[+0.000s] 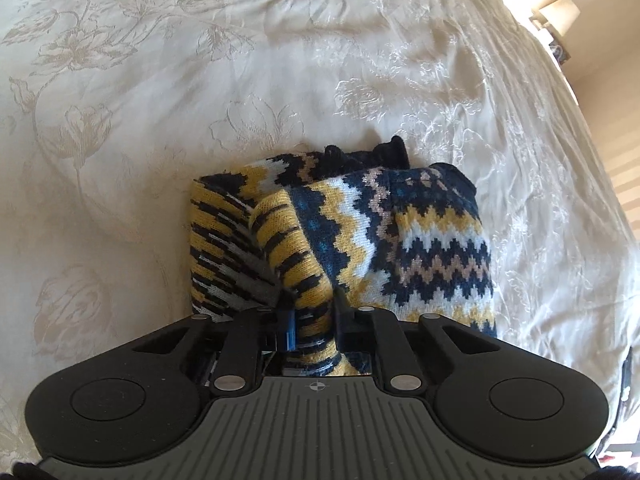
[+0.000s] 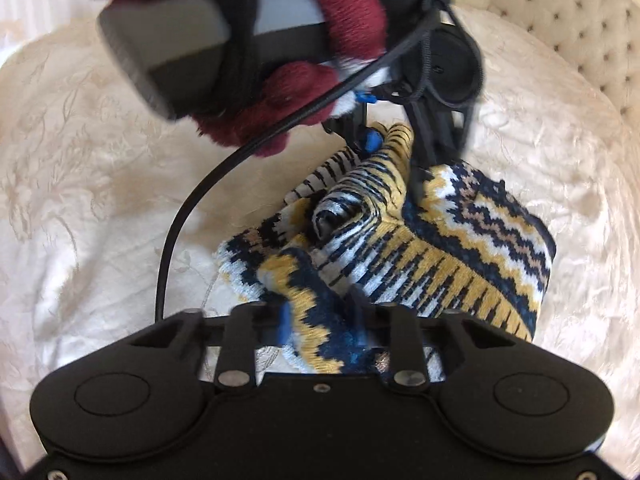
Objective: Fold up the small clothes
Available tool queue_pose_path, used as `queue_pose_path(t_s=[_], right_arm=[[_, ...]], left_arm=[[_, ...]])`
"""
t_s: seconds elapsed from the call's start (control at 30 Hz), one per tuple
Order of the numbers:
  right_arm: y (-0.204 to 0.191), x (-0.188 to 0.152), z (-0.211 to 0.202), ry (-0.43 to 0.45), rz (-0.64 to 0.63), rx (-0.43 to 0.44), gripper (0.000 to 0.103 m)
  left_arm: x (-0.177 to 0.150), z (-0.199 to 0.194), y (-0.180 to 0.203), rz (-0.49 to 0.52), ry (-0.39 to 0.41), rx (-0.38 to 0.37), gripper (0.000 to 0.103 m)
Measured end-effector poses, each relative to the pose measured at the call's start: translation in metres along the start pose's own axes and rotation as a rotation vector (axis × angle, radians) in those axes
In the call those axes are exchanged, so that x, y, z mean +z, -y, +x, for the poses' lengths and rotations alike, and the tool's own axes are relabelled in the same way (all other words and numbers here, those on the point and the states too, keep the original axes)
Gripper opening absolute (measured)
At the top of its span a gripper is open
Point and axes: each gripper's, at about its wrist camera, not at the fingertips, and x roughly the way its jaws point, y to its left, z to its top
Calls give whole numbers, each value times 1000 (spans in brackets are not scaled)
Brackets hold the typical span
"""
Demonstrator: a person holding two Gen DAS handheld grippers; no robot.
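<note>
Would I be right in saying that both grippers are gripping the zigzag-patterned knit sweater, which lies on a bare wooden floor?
Not quite: the sweater lies on a cream floral bedspread, not on a wooden floor, as the left wrist view shows plainly. The rest holds: the left gripper and the right gripper are each closed on a fold of the knit.

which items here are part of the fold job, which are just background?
In the job:
- knit sweater
- left gripper, shut on the sweater
- right gripper, shut on the sweater

Background:
- floral bedspread
- tufted headboard
- bedside lamp
</note>
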Motion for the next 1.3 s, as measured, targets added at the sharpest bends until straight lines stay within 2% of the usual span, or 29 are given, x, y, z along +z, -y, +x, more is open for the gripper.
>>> queue_pose_path(t_s=[0.03, 0.13, 0.23, 0.5, 0.63, 0.7, 0.73, 0.77, 0.83, 0.87, 0.97, 1.03, 1.13, 1.23, 1.3], right_arm=[[3, 1, -4, 11, 24, 7, 17], [8, 8, -22, 65, 95, 28, 15], [4, 17, -30, 98, 109, 48, 15], [-14, 27, 20, 1, 51, 142, 16], [-16, 23, 40, -53, 14, 183, 26], [-11, 21, 38, -54, 19, 212, 27], [-8, 21, 36, -52, 32, 226, 34], [-5, 20, 34, -51, 50, 245, 45], [0, 18, 29, -46, 71, 262, 61], [2, 17, 26, -43, 78, 264, 66], [6, 11, 19, -42, 111, 270, 71], [11, 9, 14, -31, 131, 277, 78], [16, 2, 1, -8, 175, 274, 80], [26, -3, -11, 19, 227, 274, 92], [38, -3, -19, 37, 270, 274, 98]], left_arm=[[0, -6, 4, 27, 19, -2, 14], [0, -33, 12, 91, 92, -19, 13], [4, -51, 6, 88, 133, -34, 8], [7, -21, -22, 54, 89, 59, 8], [4, -6, -30, 48, 64, 97, 9], [2, -1, -29, 59, 61, 121, 13], [1, 1, -30, 64, 65, 121, 15], [1, 2, -30, 67, 64, 117, 20], [2, 1, -31, 67, 67, 118, 28], [2, 0, -32, 64, 71, 123, 38], [0, -7, -39, 41, 93, 125, 60], [-1, -12, -44, 24, 91, 105, 65], [-6, -21, -47, 26, 88, 93, 74], [-13, -30, -46, 29, 73, 61, 80], [-18, -37, -41, 28, 96, 58, 83]])
